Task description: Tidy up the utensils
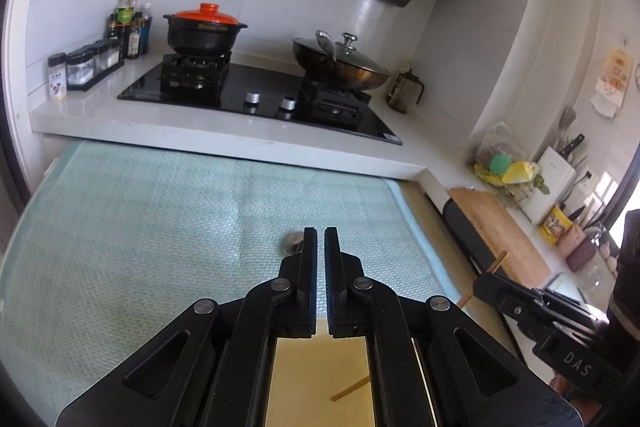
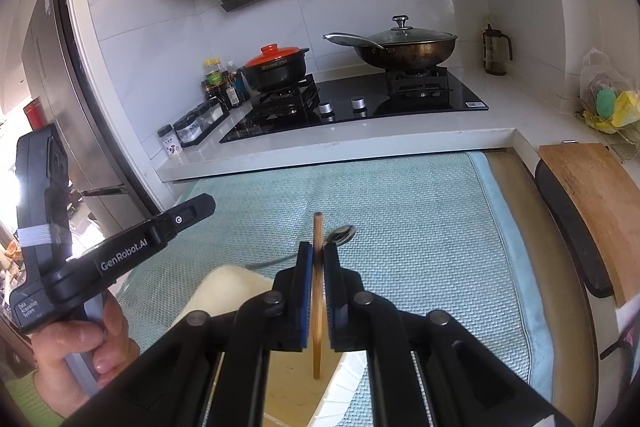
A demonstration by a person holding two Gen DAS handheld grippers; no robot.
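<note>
The slim, light-brown wooden chopstick [image 2: 317, 291] stands nearly upright, clamped at mid-length between the blue-padded jaws of the right gripper [image 2: 318, 253]; its top pokes above the fingertips and its lower end hangs over the pale cream, rounded-corner plastic tray [image 2: 224, 281]. So the step in hand looks like dropping this stick into the tray. The next move calls for lowering it until the tip is inside the tray wall, tilting it to lie flat, then easing the jaws apart.

Just beyond the fingertips, a shiny metal spoon [image 2: 340, 234] lies on the pale green woven mat [image 2: 420, 227], bowl away from the camera, handle running back toward the tray; it probably goes next.

The left gripper [image 1: 321, 233] hovers over the same mat with its jaws nearly together and nothing between them. A blurred grey shape [image 1: 291, 242] beside its left finger may be the spoon's bowl; I cannot tell for sure. In the right view, the person's left hand [image 2: 86, 343] grips that tool's handle.
</note>
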